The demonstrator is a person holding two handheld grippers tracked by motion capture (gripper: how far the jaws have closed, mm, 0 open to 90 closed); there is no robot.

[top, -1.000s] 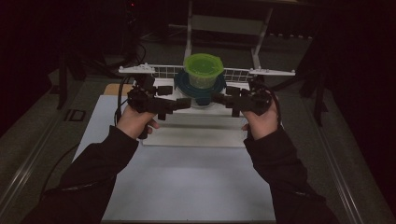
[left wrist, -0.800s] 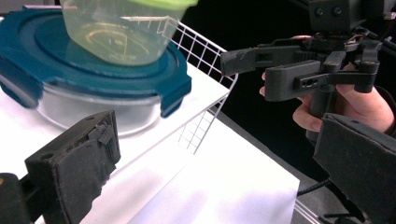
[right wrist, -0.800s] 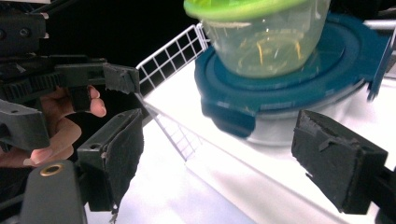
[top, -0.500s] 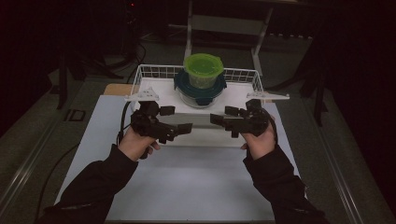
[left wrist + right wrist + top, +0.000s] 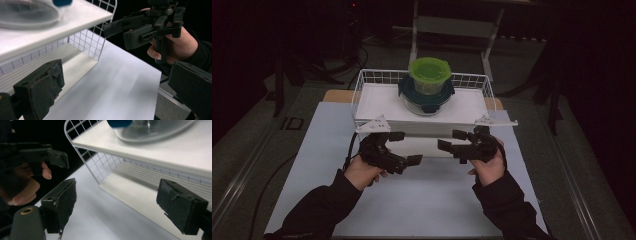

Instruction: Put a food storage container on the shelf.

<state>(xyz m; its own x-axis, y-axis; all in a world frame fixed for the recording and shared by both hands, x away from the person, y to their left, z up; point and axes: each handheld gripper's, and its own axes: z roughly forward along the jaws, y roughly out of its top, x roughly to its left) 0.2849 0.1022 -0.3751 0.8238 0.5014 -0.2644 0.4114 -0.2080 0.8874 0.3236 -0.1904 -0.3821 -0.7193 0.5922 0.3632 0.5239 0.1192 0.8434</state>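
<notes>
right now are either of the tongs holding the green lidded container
No, both the left tongs and right tongs hang open and empty in front of the wire basket, apart from the green-lidded container.

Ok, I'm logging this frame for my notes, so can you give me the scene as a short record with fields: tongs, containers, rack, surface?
left tongs: open, empty, over the mat in front of the rack
right tongs: open, empty, facing the left tongs
containers: green-lidded tub stacked on a teal-lidded bowl
rack: white wire, white shelf on top bearing the stack
mat: white, on the table
contact: neither tongs touch the containers
</notes>
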